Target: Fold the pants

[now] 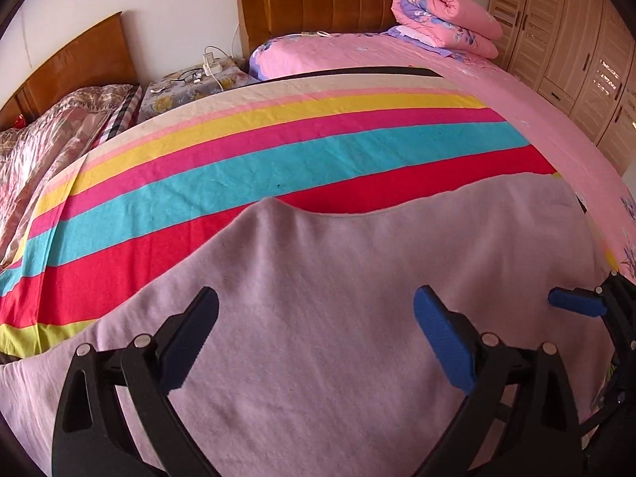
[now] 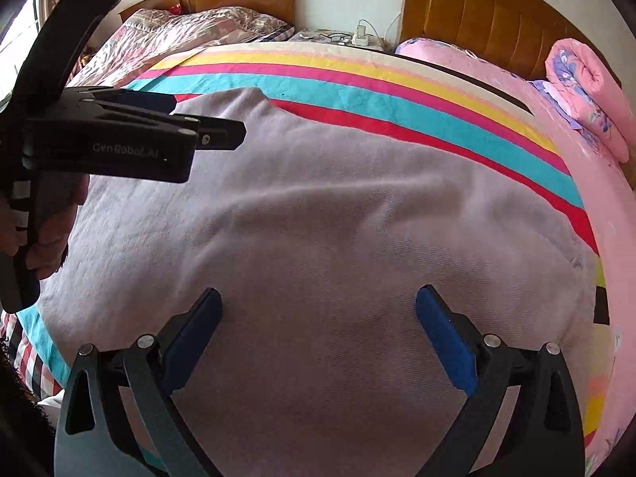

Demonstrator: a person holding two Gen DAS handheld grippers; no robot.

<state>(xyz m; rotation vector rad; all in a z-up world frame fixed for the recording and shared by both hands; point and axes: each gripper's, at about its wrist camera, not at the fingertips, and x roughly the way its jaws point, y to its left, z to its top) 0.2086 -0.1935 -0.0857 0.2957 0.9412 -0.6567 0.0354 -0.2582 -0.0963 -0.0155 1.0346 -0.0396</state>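
Observation:
Pale lilac pants (image 1: 318, 298) lie spread flat on a striped sheet (image 1: 278, 151); the same pants (image 2: 318, 218) fill the right wrist view. My left gripper (image 1: 316, 314) hovers open over the cloth, nothing between its blue-padded fingers. My right gripper (image 2: 318, 318) is open too, above the pants. The right gripper's blue fingertip (image 1: 576, 302) shows at the right edge of the left wrist view. In the right wrist view the left gripper's black body (image 2: 131, 135) enters from the left, held by a hand (image 2: 47, 238).
A rolled pink floral quilt (image 1: 445, 16) lies at the head of the pink bed (image 1: 397, 55). A nightstand (image 1: 190, 83) with a charger and glasses stands between two wooden headboards. A second bed with a patterned cover (image 1: 59, 135) is left, wardrobes (image 1: 576, 39) right.

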